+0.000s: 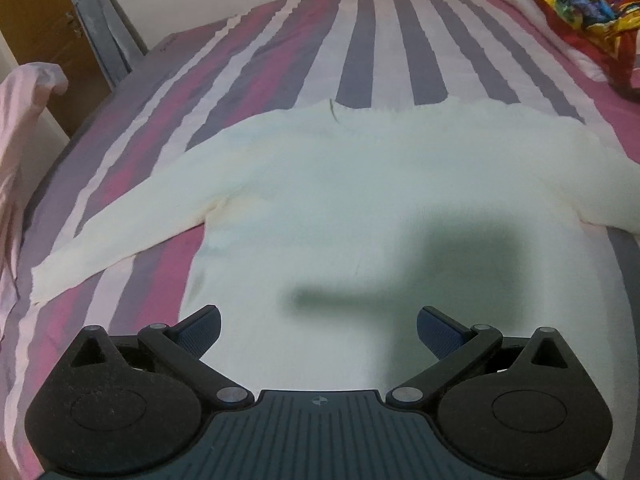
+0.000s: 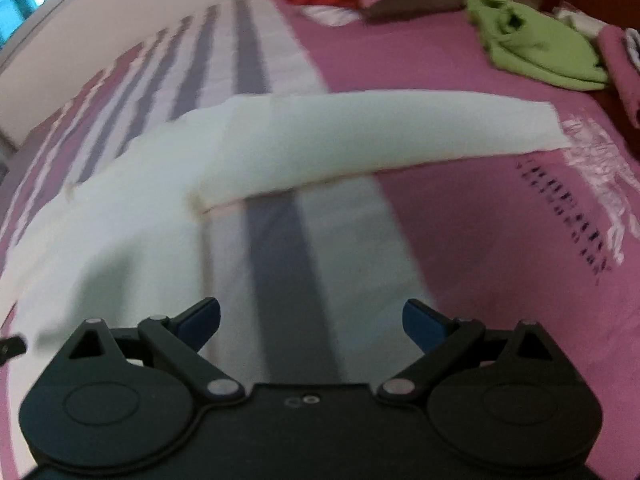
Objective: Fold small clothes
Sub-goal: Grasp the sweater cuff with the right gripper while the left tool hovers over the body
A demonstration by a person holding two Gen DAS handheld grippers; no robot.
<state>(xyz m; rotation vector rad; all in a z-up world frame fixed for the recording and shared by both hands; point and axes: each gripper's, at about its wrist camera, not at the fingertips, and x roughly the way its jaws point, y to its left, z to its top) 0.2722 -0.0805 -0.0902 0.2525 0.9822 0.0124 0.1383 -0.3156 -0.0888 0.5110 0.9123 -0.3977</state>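
**White sweater spread flat on the striped bed, both grippers wide and empty**

White knit, the sweater (image 1: pixel 320 184) lies flat in the middle of the bed, its neckline toward the far edge and its hem toward the near edge. One sleeve (image 1: pixel 120 220) runs out toward the left edge of the bed and slants down toward the near side. The other sleeve (image 2: pixel 360 136) stretches straight out toward the right edge, ending on the plain pink part of the bedsheet (image 2: pixel 480 240). Under the body of the garment the sheet is striped in grey, white and pink (image 1: pixel 248 52).

The left gripper (image 1: pixel 319 326) hangs above the lower part of the sweater's body, jaws spread wide, nothing between the blue pads (image 1: pixel 200 332). Its shadow falls across the white knit just ahead of it.

The right gripper (image 2: pixel 311 322) is also fully spread and holds nothing; it sits over bare striped sheet just beside the sweater's side edge, below the outstretched sleeve. This view is blurred.

Near the far right corner of the bed lies a crumpled green garment (image 2: pixel 536 52). A bright red-and-yellow printed pillow (image 1: pixel 580 4) rests along the far edge. A pale pink cloth (image 1: pixel 20 140) hangs at the left edge of the bed.
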